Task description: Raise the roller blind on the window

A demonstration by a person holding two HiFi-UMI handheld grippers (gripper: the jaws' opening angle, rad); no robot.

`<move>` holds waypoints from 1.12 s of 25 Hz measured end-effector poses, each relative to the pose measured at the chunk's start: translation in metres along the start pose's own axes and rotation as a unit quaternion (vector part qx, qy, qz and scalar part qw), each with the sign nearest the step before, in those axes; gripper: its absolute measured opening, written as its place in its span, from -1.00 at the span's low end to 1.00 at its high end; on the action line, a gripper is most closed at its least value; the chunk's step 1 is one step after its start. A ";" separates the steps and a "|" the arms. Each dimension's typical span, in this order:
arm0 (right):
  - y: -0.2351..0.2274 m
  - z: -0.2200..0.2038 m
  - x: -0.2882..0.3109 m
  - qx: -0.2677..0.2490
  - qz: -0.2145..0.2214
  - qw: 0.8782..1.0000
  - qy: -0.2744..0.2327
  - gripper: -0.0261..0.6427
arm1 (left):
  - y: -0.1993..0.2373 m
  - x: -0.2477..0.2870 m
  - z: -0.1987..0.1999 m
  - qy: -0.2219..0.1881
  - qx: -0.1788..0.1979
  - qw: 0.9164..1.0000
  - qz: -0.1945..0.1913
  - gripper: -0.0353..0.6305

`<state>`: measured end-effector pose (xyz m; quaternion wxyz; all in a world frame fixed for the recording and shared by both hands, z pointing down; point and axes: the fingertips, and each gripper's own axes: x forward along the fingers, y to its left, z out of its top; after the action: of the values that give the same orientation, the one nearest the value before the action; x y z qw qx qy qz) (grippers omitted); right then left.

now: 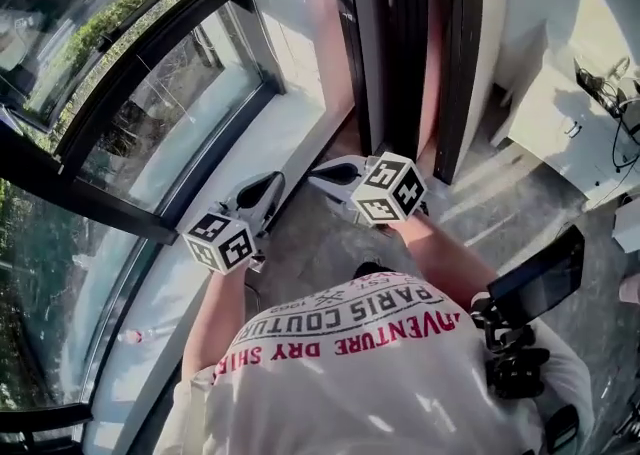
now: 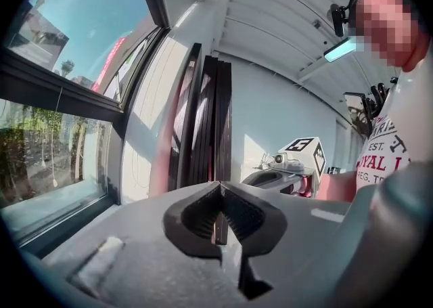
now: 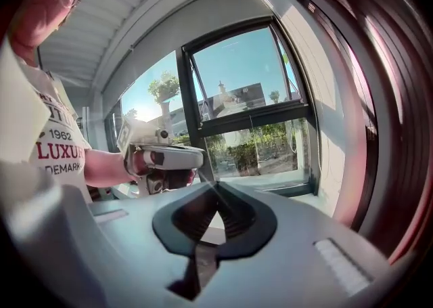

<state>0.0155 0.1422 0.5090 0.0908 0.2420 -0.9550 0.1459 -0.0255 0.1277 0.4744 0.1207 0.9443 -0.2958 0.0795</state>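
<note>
The window (image 1: 150, 113) with its dark frame runs along the left in the head view, and its glass is uncovered wherever I can see it. No lowered blind shows in any view. In the left gripper view a thin cord (image 2: 54, 137) hangs in front of the pane (image 2: 61, 130). My left gripper (image 1: 262, 188) hovers over the pale sill (image 1: 250, 143), shut and empty, its jaws together (image 2: 220, 186). Beside it my right gripper (image 1: 335, 173) is likewise shut on nothing (image 3: 215, 188). The right gripper view looks towards the window (image 3: 257, 117) and shows the left gripper (image 3: 169, 161).
Tall dark panels (image 1: 400, 43) lean upright against the wall just past both grippers (image 2: 206, 124). A white desk with cables (image 1: 580, 123) stands at the right. A black device (image 1: 535, 283) is mounted at the person's chest. A small object (image 1: 135, 336) lies on the sill.
</note>
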 end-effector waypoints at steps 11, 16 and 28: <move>0.024 0.014 -0.068 -0.011 -0.022 0.999 -0.030 -0.91 | -0.066 0.002 0.021 -0.014 0.026 0.999 -0.017 -0.88; 0.025 0.014 -0.086 -0.007 -0.031 0.999 -0.035 -0.91 | -0.080 0.005 0.023 -0.015 0.028 0.999 -0.021 -0.88; 0.034 0.033 -0.104 -0.030 -0.038 0.997 -0.054 -0.91 | -0.103 -0.001 0.045 -0.033 0.055 0.997 -0.030 -0.88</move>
<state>0.0855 0.2058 0.4444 0.0519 0.2826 -0.9525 0.1005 0.0365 0.1983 0.4127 0.0614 0.9601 -0.2663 0.0601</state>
